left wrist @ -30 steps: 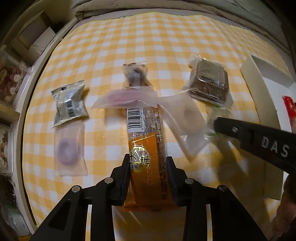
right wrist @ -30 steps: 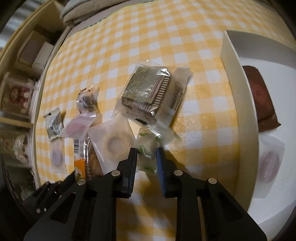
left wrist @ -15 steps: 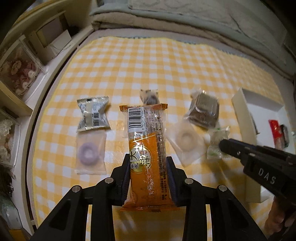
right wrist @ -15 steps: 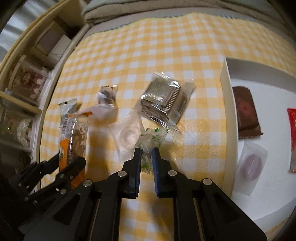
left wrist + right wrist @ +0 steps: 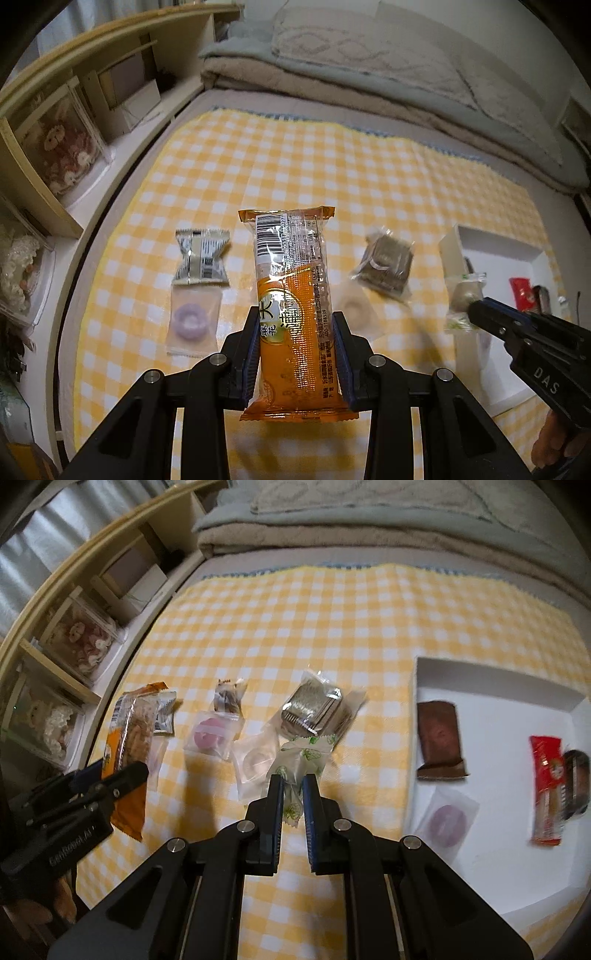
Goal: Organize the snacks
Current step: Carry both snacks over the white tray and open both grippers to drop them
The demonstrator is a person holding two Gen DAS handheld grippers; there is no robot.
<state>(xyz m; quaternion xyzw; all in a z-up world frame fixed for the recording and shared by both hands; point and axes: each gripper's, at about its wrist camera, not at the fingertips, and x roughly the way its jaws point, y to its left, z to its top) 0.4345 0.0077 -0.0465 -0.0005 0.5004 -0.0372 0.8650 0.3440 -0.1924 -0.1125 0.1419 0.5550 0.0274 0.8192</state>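
Note:
My left gripper (image 5: 295,325) is shut on a long orange snack bar (image 5: 291,295), held upright off the yellow checked cloth (image 5: 332,166). My right gripper (image 5: 293,779) is shut on a small white-and-green wrapped candy (image 5: 301,760), lifted above the cloth; the same candy (image 5: 463,295) shows in the left wrist view at the right gripper's tip. On the cloth lie a silver packet (image 5: 201,260), a purple ring sweet (image 5: 190,319), a clear ring sweet (image 5: 255,762), a pink sweet (image 5: 212,734), a small dark candy (image 5: 227,698) and a brown biscuit pack (image 5: 314,707).
A white tray (image 5: 491,686) at the right holds a brown bar (image 5: 439,738), a red packet (image 5: 546,794), a dark item (image 5: 576,775) and a purple ring sweet (image 5: 448,821). Shelves (image 5: 55,155) run along the left. Folded bedding (image 5: 369,74) lies behind the cloth.
Both grippers rose from the cloth. The right gripper shut on the green-and-white candy and lifted it. The left gripper lifted the orange bar clear of the sweets it lay among.

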